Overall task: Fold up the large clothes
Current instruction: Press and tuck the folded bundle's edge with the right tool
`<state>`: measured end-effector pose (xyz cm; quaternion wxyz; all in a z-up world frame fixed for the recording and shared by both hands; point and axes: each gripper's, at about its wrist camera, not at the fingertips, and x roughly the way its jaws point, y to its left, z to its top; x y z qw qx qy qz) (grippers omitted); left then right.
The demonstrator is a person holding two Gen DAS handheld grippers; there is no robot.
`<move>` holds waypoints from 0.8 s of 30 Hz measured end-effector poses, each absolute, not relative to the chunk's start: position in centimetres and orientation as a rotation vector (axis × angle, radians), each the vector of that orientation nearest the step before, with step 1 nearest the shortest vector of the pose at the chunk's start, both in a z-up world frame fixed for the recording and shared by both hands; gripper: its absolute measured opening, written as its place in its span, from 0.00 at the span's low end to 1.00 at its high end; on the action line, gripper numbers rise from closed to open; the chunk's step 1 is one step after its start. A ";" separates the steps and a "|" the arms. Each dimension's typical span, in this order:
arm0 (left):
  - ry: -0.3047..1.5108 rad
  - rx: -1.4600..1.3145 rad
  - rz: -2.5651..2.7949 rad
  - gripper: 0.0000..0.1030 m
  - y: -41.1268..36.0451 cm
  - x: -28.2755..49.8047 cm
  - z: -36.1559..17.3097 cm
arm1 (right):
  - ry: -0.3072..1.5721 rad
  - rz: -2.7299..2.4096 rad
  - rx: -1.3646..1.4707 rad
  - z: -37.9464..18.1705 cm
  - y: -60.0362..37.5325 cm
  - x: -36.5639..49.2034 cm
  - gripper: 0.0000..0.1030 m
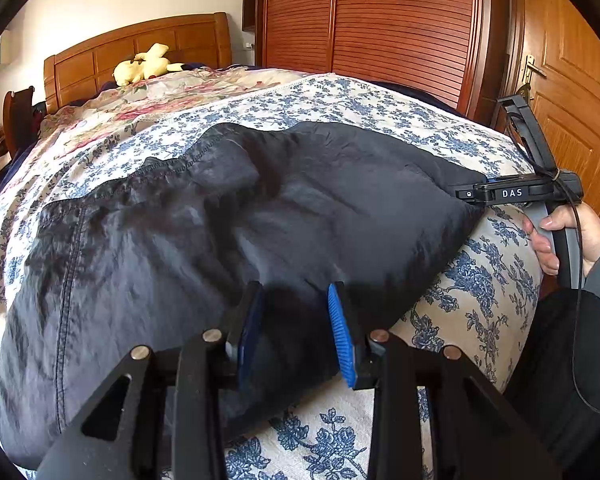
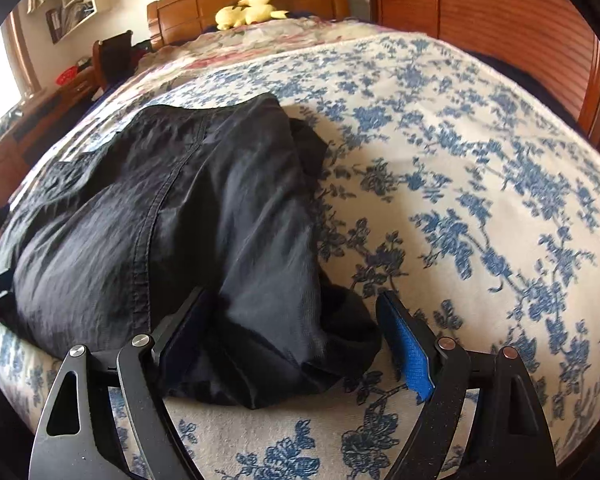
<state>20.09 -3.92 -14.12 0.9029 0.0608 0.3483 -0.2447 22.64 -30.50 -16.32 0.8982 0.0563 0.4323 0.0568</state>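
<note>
One dark garment (image 1: pixel 204 240) lies spread on the blue-flowered bedspread (image 1: pixel 380 104), at the near edge of the bed, well clear of the one yellow plush toy (image 1: pixel 144 66) by the headboard. Two grippers work it. The left gripper (image 1: pixel 296 312) clenches a raised fold of the garment, probably to anchor that edge. The right gripper (image 2: pixel 296 312) stands released, jaws wide astride the garment's bunched corner (pads not pressing), apparently positioned to take hold for the next fold.
</note>
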 end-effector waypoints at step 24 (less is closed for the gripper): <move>0.723 0.129 -0.505 0.31 -3.9 20.2 -14.2 | 0.890 0.258 0.173 -16.2 -29.4 22.3 0.27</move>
